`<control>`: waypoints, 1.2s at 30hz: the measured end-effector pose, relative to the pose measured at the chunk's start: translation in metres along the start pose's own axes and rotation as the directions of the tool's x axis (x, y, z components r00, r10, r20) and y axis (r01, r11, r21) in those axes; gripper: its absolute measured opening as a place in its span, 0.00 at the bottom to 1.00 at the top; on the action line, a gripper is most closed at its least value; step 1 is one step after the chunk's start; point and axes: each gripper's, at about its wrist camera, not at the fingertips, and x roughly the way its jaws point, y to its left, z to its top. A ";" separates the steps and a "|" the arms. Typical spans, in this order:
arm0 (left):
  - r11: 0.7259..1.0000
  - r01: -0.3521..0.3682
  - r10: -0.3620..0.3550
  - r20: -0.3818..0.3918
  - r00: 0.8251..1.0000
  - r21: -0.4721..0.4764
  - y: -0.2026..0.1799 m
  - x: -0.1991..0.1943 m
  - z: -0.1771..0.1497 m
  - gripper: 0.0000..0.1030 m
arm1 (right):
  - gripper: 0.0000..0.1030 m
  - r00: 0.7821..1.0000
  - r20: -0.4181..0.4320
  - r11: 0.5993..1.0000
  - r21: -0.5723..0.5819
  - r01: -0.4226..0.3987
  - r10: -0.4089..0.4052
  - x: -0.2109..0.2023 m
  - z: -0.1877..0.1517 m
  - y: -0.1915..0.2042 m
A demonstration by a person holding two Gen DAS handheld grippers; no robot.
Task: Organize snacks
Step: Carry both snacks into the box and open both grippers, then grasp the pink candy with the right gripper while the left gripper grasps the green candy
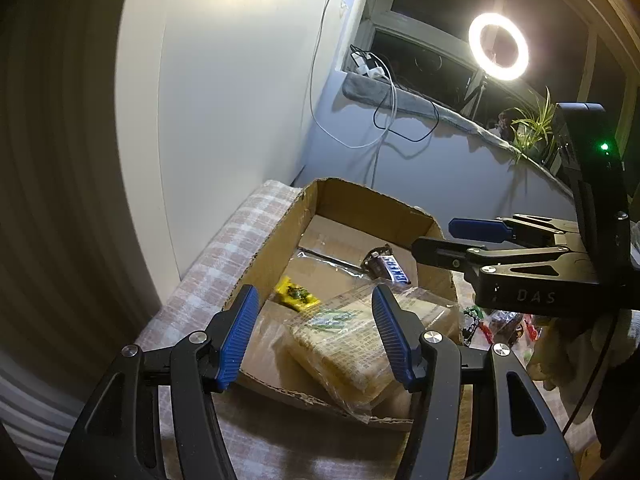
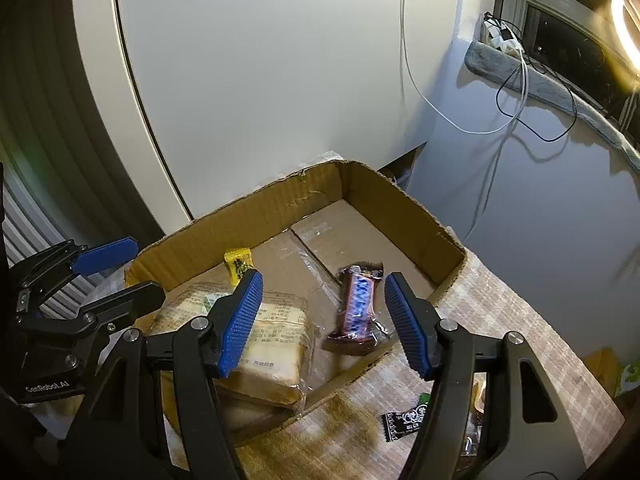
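So the snacks are mostly in the cardboard box, a shallow open tray with torn edges sitting on a checkered tablecloth. Inside it, the Snickers bar lies near the right wall, a bit tilted, apart from everything else. The big clear-wrapped bread pack takes up the near left corner, and its plastic pokes over the box's front edge in the left wrist view. A small yellow candy sits toward the left wall, just behind the bread.

Both grippers hover over the box and neither holds anything. The right gripper has its blue pads spread wide, with the Snickers showing in the gap between them but not touching. The left gripper is also spread wide above the bread pack, nothing pinched.

Outside the box, on the cloth to the right, there's a little black wrapped snack plus a few more wrappers that are too dark to make out. Farther back there's a white wall panel, a lit ring light by the window, a potted plant on the sill, and some cables dangling down.
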 end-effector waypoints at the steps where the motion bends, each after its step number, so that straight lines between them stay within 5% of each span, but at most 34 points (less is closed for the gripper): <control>1: 1.000 0.000 0.000 0.002 1.000 0.001 -0.001 -0.001 0.000 0.57 | 0.64 1.000 0.001 1.000 0.001 0.002 -0.002 -0.001 0.000 -0.001; 18: 0.997 0.049 -0.050 0.013 0.999 0.066 -0.036 -0.012 -0.003 0.57 | 0.65 0.998 0.032 0.996 0.060 0.059 -0.061 -0.054 -0.032 -0.038; 36: 0.956 0.215 -0.195 -0.113 0.974 0.202 -0.123 0.005 -0.039 0.45 | 0.62 0.986 -0.096 0.951 0.267 0.155 -0.134 -0.100 -0.160 -0.091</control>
